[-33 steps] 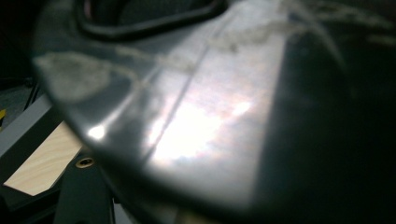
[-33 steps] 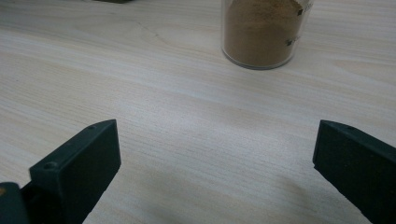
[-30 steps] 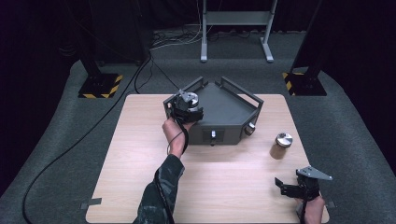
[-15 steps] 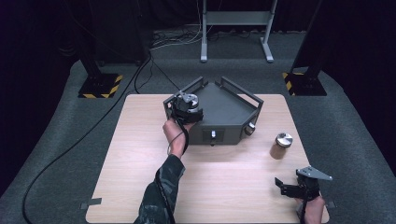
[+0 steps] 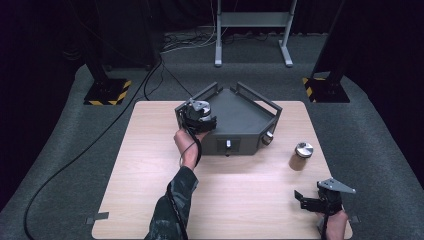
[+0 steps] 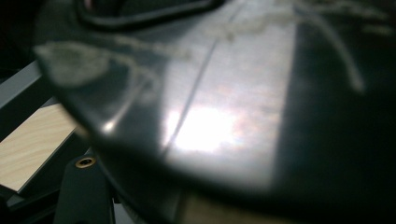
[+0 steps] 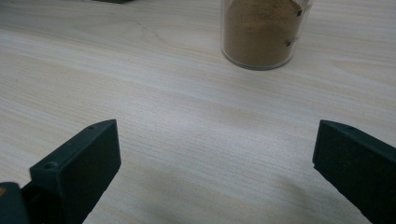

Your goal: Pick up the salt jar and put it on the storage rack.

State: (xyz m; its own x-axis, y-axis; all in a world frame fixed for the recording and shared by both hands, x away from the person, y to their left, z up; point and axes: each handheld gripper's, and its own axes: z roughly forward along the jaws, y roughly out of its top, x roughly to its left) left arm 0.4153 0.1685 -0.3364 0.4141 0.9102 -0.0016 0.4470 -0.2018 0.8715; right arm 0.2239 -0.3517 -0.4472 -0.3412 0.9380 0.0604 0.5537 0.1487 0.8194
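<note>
one jar point(image 5: 301, 156) stands upright just ahead of the wide-open, empty right tongs point(image 5: 312, 200); left tongs point(image 5: 199, 117) at the grey box point(image 5: 245, 117), grip unclear.

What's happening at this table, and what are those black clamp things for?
A person works with a hand-held gripper in each hand. The left gripper is pressed up against the left front corner of a dark metal box at the far middle of the wooden table; whether its jaws are open is hidden. The right gripper rests near the table's front right corner, jaws wide apart, pointing toward a jar of brown powder standing untouched.
</note>
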